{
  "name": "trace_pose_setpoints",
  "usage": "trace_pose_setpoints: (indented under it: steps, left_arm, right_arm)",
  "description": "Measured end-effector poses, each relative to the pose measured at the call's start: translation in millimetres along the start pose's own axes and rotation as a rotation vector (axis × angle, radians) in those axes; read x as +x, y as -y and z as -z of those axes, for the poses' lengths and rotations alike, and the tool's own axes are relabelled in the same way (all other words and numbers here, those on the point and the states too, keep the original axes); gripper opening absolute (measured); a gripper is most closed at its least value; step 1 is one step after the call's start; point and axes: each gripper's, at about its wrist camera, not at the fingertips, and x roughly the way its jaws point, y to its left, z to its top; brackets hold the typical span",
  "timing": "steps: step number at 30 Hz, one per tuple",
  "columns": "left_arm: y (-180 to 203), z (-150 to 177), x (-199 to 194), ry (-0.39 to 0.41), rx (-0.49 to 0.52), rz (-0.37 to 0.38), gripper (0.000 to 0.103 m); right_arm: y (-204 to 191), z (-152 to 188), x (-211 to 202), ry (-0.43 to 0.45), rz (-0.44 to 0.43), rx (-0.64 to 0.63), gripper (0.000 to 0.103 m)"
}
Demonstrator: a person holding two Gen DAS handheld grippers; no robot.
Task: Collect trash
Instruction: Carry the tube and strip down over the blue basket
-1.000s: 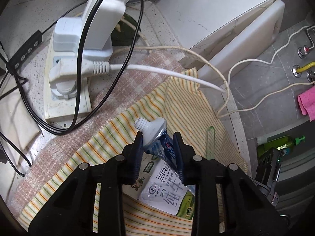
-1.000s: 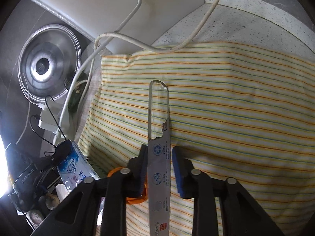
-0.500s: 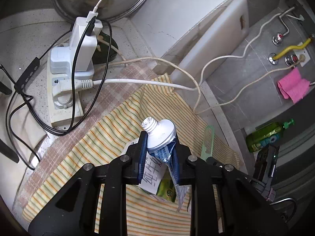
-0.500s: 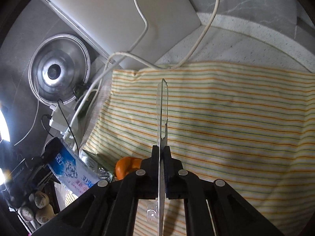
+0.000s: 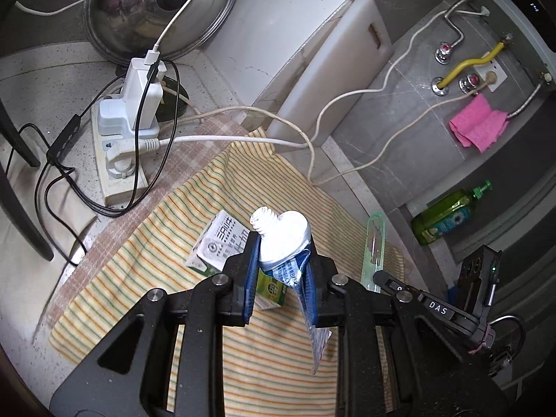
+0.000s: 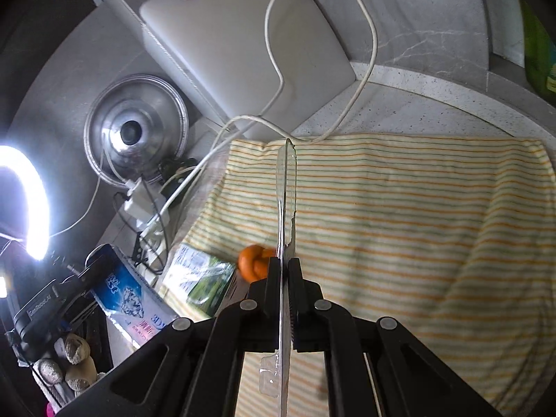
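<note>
With both grippers off the cloth, I see my left gripper (image 5: 283,267) clamped narrowly on a squeezed toothpaste tube (image 5: 283,239), cap end pointing away from me and its flattened tail hanging below the pads. My right gripper (image 6: 285,278) is pinched fully shut on a thin clear plastic package (image 6: 285,201), held edge-on. A milk carton (image 5: 217,243) lies on the striped cloth (image 5: 166,243) just behind the tube, and an orange peel (image 6: 255,262) sits on the cloth beside the right fingers. Compared with a second ago, the right jaws have gone from loosely flanking the flat package to gripping it, and both items have lifted clear of the cloth.
</note>
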Motion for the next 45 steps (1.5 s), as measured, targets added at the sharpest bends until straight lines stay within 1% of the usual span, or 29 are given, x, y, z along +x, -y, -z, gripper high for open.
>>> trace_pose_setpoints:
  steps: [7,13,19,24,30,34,39,45]
  left_arm:
    - [-0.3,24.4,-34.9,0.024,0.031,0.02,0.022]
    - [-9.0,48.9,-68.2,0.051,0.05,0.018,0.022]
    - [-24.5,82.3,-102.0,0.069,0.049,0.011,0.022]
    - [-37.1,113.6,-118.8,0.054,0.064,-0.018,0.022]
    - [-48.4,148.0,-129.4,0.027,0.085,-0.057,0.022]
    - [-56.5,169.3,-131.4,0.009,0.09,-0.076,0.022]
    - [-64.0,193.7,-129.8,-0.015,0.115,-0.109,0.022]
    - [-76.1,222.9,-122.7,-0.044,0.132,-0.138,0.022]
  right_arm:
    - [-15.6,32.4,-30.8,0.031,-0.032,-0.025,0.002]
    - [-31.4,65.1,-51.4,0.051,-0.053,-0.056,0.002]
    - [-55.3,109.6,-70.7,0.059,-0.062,-0.113,0.002]
    - [-70.8,146.2,-78.6,0.052,-0.06,-0.164,0.002]
    - [-81.6,187.4,-73.8,0.01,-0.055,-0.217,0.002]
    - [-83.6,210.5,-66.8,-0.019,-0.062,-0.226,0.002]
    - [-85.4,236.4,-57.3,-0.046,-0.058,-0.239,0.002]
    - [-86.8,267.3,-42.7,-0.081,-0.032,-0.273,0.002]
